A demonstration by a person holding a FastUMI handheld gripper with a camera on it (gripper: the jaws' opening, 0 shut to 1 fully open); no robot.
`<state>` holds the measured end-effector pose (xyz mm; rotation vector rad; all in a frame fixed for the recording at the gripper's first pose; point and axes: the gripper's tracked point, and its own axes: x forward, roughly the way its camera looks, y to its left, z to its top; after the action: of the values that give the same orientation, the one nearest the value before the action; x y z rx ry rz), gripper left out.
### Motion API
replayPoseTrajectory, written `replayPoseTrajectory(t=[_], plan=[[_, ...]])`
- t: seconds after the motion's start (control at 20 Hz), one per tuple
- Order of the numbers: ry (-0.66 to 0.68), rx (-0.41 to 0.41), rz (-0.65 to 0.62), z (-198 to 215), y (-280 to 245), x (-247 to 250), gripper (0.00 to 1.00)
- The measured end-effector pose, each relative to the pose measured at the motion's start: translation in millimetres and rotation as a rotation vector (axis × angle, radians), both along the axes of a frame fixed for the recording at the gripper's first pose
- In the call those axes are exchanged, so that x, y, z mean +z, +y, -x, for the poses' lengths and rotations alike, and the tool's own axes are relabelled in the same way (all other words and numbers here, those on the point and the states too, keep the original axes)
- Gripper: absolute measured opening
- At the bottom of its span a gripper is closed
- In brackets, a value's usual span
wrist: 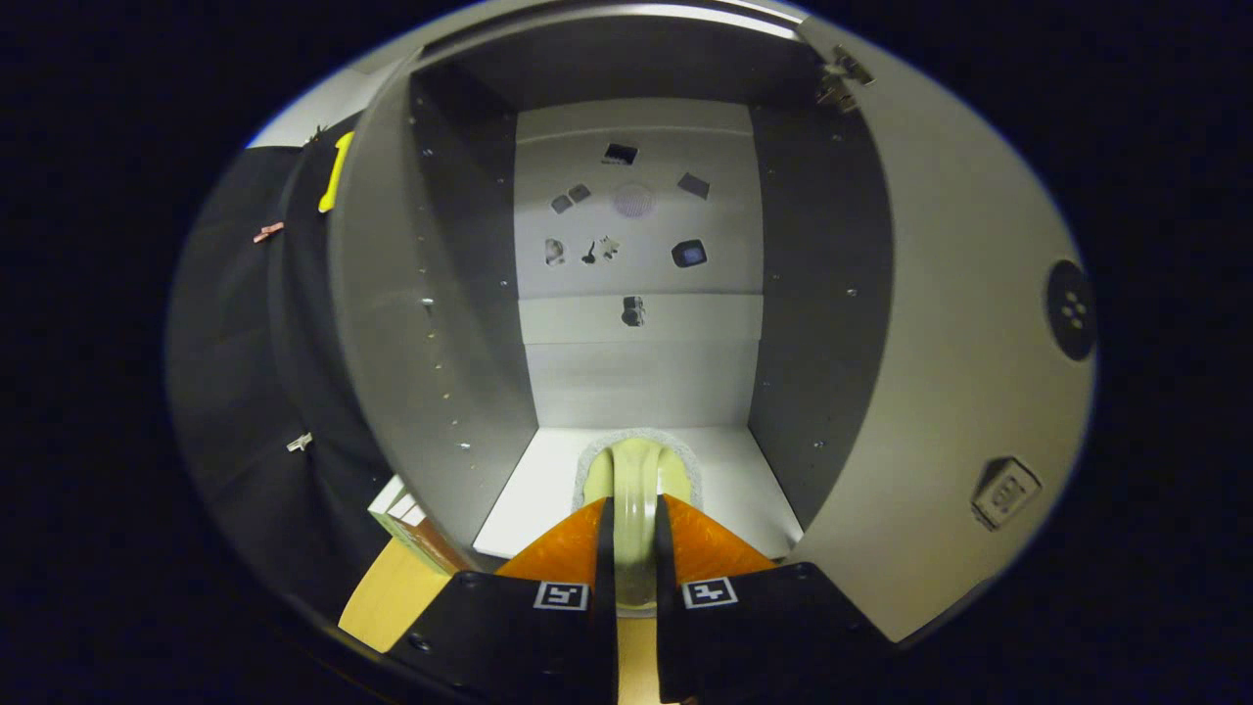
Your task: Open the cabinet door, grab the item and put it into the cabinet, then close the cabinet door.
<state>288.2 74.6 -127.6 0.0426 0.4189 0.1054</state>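
Observation:
The grey cabinet [440,323] stands open straight ahead, its door [959,392] swung out to the right. My gripper [634,514] is shut on the pale green handle of an item [636,470] with a grey-white fuzzy rim. The item sits low at the front of the cabinet's white floor [744,480], just inside the opening. Both fingers press on the handle from either side. The item's far part is hidden behind its own handle.
Small dark stickers [690,254] dot the cabinet's back wall. The door carries a round dark knob [1070,309] and a small square latch plate [1004,493]. A boxed object [411,524] lies on the wooden table [392,592] left of the cabinet.

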Motion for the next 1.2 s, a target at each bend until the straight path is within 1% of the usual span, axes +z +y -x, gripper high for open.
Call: replayPoseTrajectory(t=[0.15, 0.35, 0.55, 0.65, 0.8, 0.85, 0.95, 1.05, 1.2], plan=[[0.101, -0.028, -0.009, -39, -1, -41, 0.2], [0.149, -0.029, 0.017, -77, 4, -80, 0.2], [0.169, -0.016, 0.022, -105, 15, -96, 0.2], [0.172, -0.013, 0.032, -114, 17, -101, 0.2], [0.192, -0.016, 0.011, -123, 20, -108, 0.2], [0.189, -0.02, 0.002, -125, 21, -107, 0.27], [0.171, -0.033, 0.0, -126, 18, -102, 0.34], [0.133, -0.046, 0.009, -127, 14, -92, 0.61], [0.032, -0.082, 0.016, -122, 3, -59, 1.0]])
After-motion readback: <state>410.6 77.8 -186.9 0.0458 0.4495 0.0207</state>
